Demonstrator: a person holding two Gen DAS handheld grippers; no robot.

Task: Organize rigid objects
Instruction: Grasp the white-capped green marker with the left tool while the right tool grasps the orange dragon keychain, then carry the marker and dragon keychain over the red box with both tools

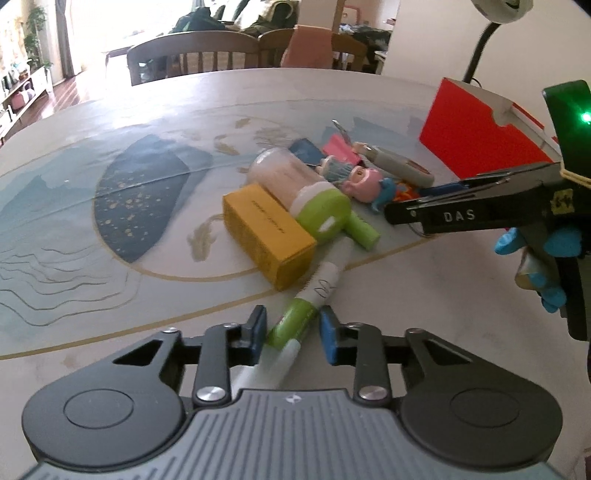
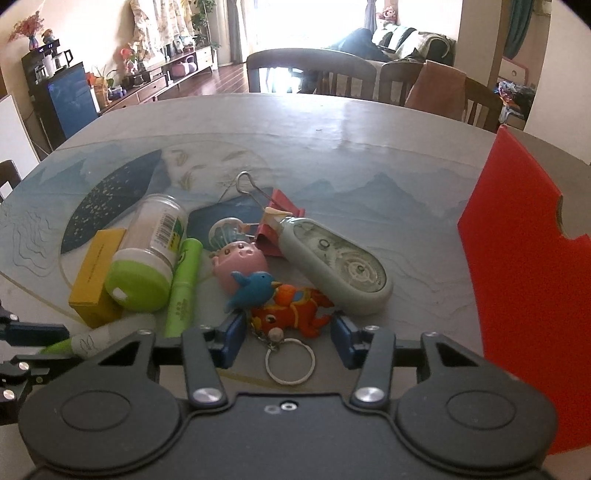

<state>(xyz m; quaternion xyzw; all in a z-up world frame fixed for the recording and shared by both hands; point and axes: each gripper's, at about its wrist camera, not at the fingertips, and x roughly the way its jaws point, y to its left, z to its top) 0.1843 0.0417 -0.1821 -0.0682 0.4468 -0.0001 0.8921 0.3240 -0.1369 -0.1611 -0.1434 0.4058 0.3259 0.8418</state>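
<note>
A pile of small objects lies on the table. My left gripper point(image 1: 292, 332) is open, its blue pads either side of a green and white marker point(image 1: 310, 302) that lies on the table. Behind it are a yellow box point(image 1: 267, 236) and a clear jar with a green lid point(image 1: 299, 184). My right gripper point(image 2: 288, 338) is open around an orange fish keychain point(image 2: 291, 312) and its ring point(image 2: 290, 363). Beyond are a blue bird toy point(image 2: 253, 288), a pink pig toy point(image 2: 240, 264), a grey correction tape point(image 2: 340, 266) and a green tube point(image 2: 184, 284).
A red open box point(image 2: 524, 280) stands at the right; it also shows in the left wrist view point(image 1: 476, 129). A red binder clip point(image 2: 275, 221) lies behind the pile. Chairs point(image 2: 310, 70) stand at the table's far edge. A lamp point(image 1: 495, 22) rises at the right.
</note>
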